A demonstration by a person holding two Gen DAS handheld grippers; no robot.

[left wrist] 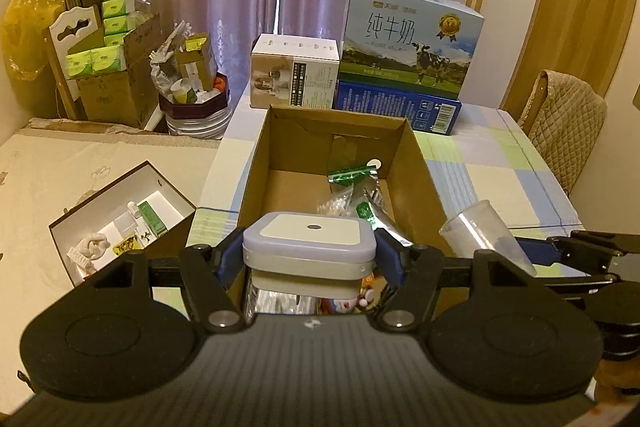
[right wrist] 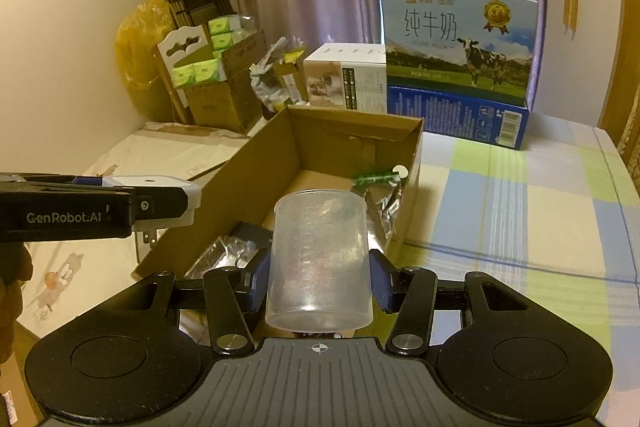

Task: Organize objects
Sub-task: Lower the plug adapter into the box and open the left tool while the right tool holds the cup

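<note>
An open cardboard box (left wrist: 416, 171) (right wrist: 256, 163) stands on the checked tablecloth, with clear and green packets (left wrist: 352, 187) inside. My left gripper (left wrist: 310, 255) is shut on a white square plug-in night light (left wrist: 310, 239), held above the box's near edge. In the right wrist view that night light (right wrist: 160, 187) shows at the left, over the box's left wall. My right gripper (right wrist: 318, 281) is shut on a clear plastic measuring cup (right wrist: 320, 259), held above the box's near end. The same cup (left wrist: 484, 231) appears at the right of the left wrist view.
A milk carton case (left wrist: 412, 39) on a blue box (left wrist: 396, 105) and a white product box (left wrist: 294, 75) stand behind the cardboard box. A padded chair (left wrist: 568, 123) is at the table's right. On the bed at left lies an open box (left wrist: 120, 223) of small items.
</note>
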